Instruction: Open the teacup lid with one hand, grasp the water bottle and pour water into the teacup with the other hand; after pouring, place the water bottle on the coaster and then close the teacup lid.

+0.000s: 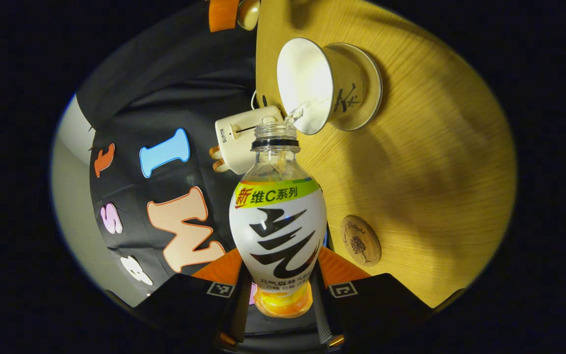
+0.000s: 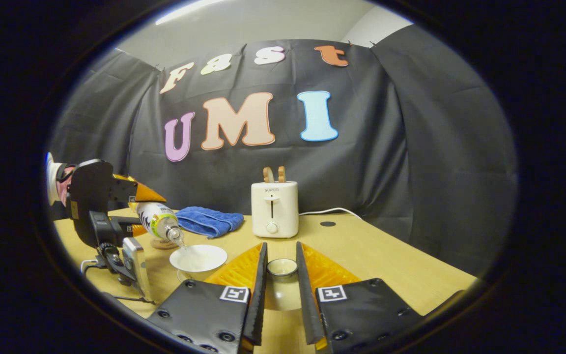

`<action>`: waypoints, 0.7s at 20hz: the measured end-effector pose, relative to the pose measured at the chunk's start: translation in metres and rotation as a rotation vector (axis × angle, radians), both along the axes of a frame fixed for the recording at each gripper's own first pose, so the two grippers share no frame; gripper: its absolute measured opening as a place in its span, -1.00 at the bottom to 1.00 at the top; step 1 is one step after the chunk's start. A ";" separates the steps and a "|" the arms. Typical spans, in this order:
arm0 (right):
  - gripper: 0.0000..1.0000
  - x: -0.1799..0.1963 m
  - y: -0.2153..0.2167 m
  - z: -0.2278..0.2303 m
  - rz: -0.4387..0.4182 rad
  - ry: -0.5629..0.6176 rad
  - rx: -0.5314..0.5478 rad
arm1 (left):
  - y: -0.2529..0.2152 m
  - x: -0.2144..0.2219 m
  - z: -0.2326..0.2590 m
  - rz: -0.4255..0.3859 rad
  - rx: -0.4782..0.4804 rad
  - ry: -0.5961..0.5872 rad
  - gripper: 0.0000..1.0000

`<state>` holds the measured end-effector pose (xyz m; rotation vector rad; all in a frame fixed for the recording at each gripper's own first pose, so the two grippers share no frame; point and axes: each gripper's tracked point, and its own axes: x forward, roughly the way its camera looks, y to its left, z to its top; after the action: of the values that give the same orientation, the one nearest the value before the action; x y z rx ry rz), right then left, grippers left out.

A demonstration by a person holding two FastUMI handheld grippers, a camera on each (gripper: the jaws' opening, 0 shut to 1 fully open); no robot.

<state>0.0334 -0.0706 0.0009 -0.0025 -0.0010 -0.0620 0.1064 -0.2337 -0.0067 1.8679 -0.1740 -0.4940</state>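
Two grippers were in use over a wooden table point(image 2: 391, 260).

Left gripper view: the left gripper point(image 1: 283, 290) was clamped on the lower body of the bottle point(image 1: 278, 221), one finger on each side. The bottle was uncapped and tipped, its open mouth at the rim of the cup point(image 1: 312, 83). A thin stream of water ran from the mouth into the cup. The cup stood on the table with its lid off. The coaster point(image 1: 360, 241) lay bare on the table, beside the bottle and apart from the cup. The toaster point(image 1: 241, 137) stood behind the bottle neck, against the cloth wall.

Right gripper view: the right gripper point(image 2: 281, 295) held the lid point(image 2: 282, 268) between its fingers above the table. The lid sat in the gap with the fingers close on both sides; firm contact on both sides could not be confirmed. To the left, the cup point(image 2: 198, 258) stood on the table, just beside the left finger. Above it the tipped bottle point(image 2: 157, 220) was gripped by the left gripper point(image 2: 138, 196), with part of a hand point(image 2: 59, 184) behind it. The edge of the coaster point(image 2: 161, 243) showed under the bottle neck, behind the cup. Farther back a blue towel point(image 2: 209, 221) lay on the table, and the toaster point(image 2: 274, 209) stood near the centre with two slices of bread point(image 2: 274, 174) standing in its slots.
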 end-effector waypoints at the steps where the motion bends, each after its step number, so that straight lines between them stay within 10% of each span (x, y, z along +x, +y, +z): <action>1: -0.29 0.000 0.000 0.000 0.000 0.000 0.000 | -0.001 -0.001 0.001 -0.004 0.014 -0.005 0.09; 14: -0.29 0.000 0.000 0.001 0.000 -0.001 0.000 | -0.003 0.002 0.020 -0.055 0.198 -0.097 0.12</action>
<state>0.0334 -0.0704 0.0014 -0.0025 -0.0021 -0.0620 0.1082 -0.2371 0.0133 2.0870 -0.2492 -0.4727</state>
